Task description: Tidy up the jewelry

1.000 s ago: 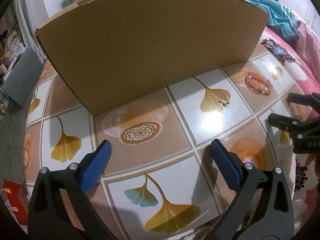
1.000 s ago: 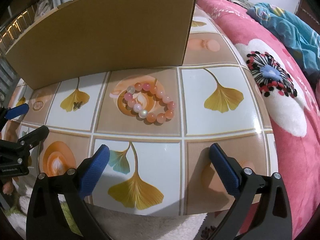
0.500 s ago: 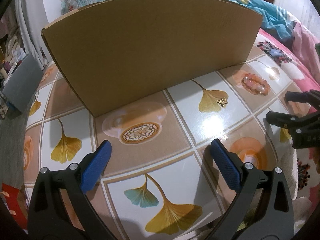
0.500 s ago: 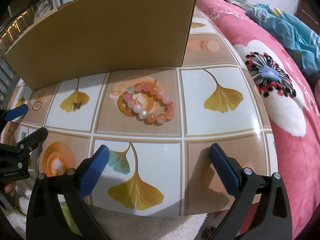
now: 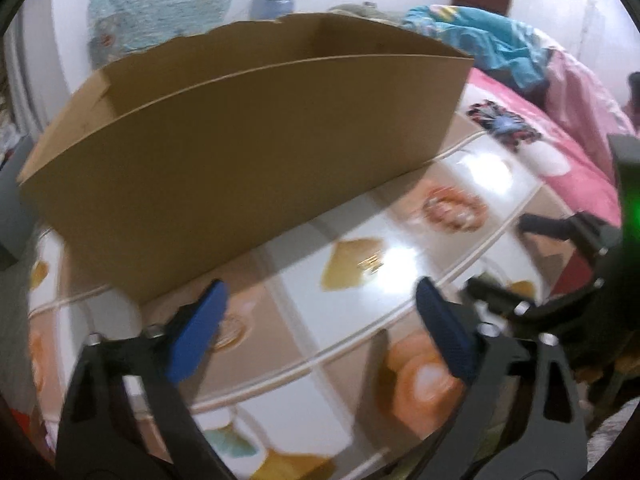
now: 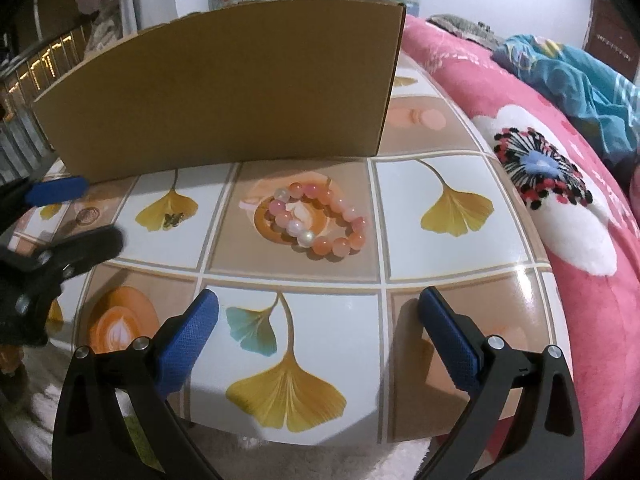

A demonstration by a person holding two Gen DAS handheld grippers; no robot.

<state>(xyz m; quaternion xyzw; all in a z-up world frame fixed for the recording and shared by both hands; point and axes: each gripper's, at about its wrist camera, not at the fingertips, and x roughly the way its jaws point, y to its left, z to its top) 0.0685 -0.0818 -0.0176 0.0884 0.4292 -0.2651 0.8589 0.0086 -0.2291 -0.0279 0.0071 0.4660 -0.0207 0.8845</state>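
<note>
Legible text, labels, brands, numbers, signs: none in either view. The cardboard box (image 6: 224, 92), filling the upper left and centre of the right wrist frame, shows a plain brown face with no print or sticker. The table top (image 6: 456, 256), across the middle of the frame, bears only pictured ginkgo leaves and coffee cups, no lettering. The left wrist frame is motion-blurred throughout; any marking on the gripper body at its right edge is too smeared to read.
</note>
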